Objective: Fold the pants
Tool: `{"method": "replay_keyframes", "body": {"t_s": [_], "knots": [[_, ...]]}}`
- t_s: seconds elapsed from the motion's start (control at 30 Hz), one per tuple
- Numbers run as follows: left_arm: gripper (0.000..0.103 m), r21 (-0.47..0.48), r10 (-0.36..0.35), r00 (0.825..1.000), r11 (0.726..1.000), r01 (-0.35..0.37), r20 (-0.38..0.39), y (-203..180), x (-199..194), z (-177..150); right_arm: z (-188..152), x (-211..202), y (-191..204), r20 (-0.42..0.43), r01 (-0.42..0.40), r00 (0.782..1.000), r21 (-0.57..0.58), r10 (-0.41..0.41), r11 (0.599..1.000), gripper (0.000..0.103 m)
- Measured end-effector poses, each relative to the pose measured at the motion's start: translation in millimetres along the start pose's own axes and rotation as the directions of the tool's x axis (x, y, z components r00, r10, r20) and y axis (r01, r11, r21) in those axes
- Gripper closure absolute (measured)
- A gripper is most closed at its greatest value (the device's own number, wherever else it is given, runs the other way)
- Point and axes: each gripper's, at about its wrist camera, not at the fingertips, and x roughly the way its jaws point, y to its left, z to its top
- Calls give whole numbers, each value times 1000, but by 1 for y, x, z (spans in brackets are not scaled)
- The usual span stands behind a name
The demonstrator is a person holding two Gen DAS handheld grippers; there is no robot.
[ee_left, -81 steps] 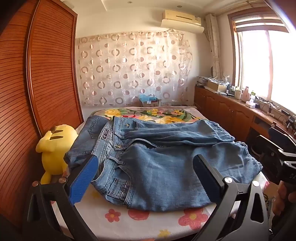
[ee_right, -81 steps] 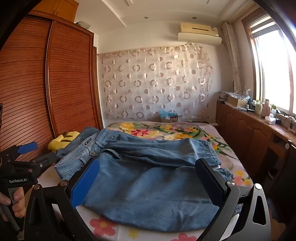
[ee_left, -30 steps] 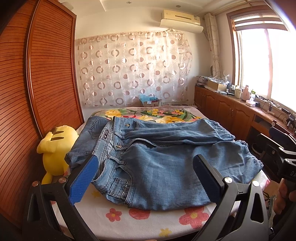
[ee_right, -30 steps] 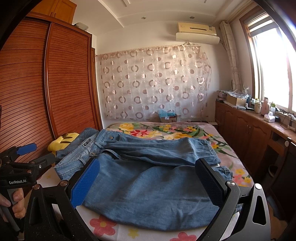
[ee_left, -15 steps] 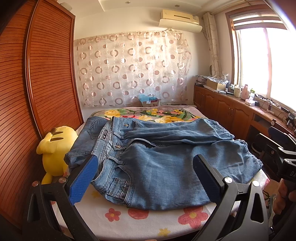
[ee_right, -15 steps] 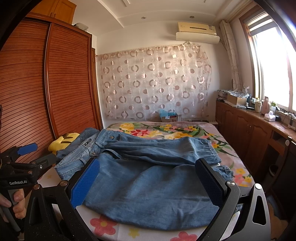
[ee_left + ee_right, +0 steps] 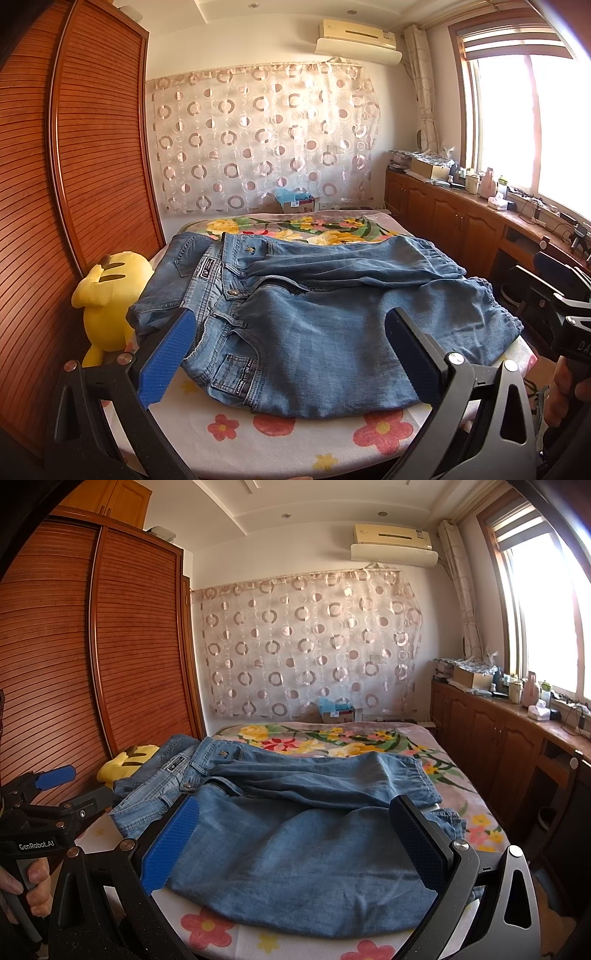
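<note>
Blue denim pants (image 7: pixel 314 314) lie spread across the near end of a bed, waistband to the left, legs running right with elastic cuffs. The same pants (image 7: pixel 314 834) fill the middle of the right wrist view. My left gripper (image 7: pixel 288 350) hovers open above the near edge, over the waistband and pocket side, holding nothing. The right gripper (image 7: pixel 295 842) is open too, over the leg portion, its fingers wide apart. The left gripper (image 7: pixel 55 794) also shows at the left edge of the right wrist view, held by a hand.
The bed (image 7: pixel 258 439) has a floral cover. A yellow plush toy (image 7: pixel 110 295) sits by the waistband against the wooden wardrobe (image 7: pixel 55 221). Wooden cabinets (image 7: pixel 461 221) with clutter line the right wall under a window. A cardboard box (image 7: pixel 336 712) stands beyond the bed.
Almost nothing differs; both grippers hover open in the same places with only slight camera drift, and the pants lie unchanged.
</note>
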Motion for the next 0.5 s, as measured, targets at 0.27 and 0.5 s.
{"method": "replay_keyframes", "body": {"t_s": [0.27,0.5], "knots": [[1,1,0,1000,1000,0,1,0,0,0,0,0,0,0,0,1000,1,0,1000,0],[1,0,-8,1000,1000,8,-6,-1,2,0,0,1,0,0,-1,1000,1,1,1000,0]]}}
